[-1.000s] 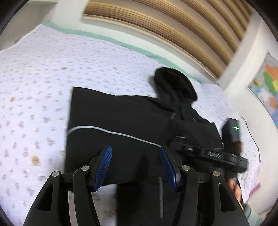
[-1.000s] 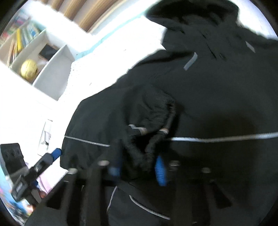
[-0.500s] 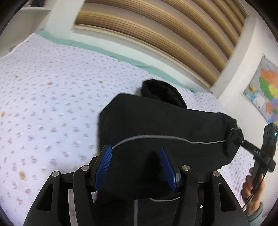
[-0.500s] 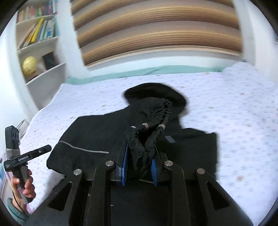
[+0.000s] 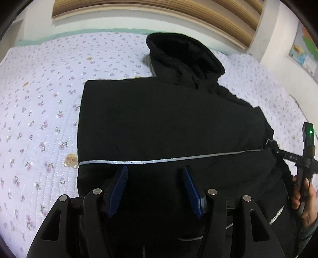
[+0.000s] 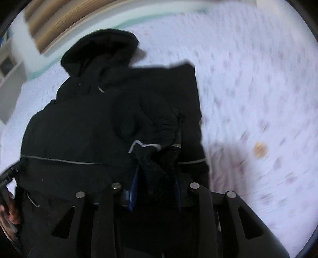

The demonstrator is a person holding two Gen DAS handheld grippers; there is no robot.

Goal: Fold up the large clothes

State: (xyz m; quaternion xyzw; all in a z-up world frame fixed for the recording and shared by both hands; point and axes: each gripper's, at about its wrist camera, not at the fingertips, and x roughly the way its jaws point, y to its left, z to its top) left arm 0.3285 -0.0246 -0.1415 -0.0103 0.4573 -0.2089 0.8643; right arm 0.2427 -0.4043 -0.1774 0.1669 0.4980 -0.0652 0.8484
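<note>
A black hooded jacket (image 5: 171,123) is spread across a bed covered by a pale lilac flowered quilt (image 5: 39,111). In the left wrist view the jacket fills the centre of the picture, its hood (image 5: 184,53) lying toward 12 o'clock, near the wooden slatted headboard (image 5: 159,12). A thin reflective stripe (image 5: 159,161) is seen running across the body from 9 o'clock to 3 o'clock.

The left hand-held gripper (image 5: 156,186) is held released over the lower part of the jacket, at 6 o'clock in its own view; its blue pads (image 5: 119,188) stand well apart with only flat black cloth seen between them, and nothing is grasped.

The right hand-held gripper (image 6: 156,190) is clenched on the gathered elastic cuff (image 6: 157,156) of a sleeve, which is bunched up between the blue fingers (this view is blurred, so finer detail cannot be made out). In the left wrist view the right hand-held gripper appears at 3 o'clock, at the edge of the jacket, with a green light on its body and the person's right hand (image 5: 304,200) wrapped around the handle. A colourful map (image 5: 304,49) is seen on the wall at 2 o'clock.
</note>
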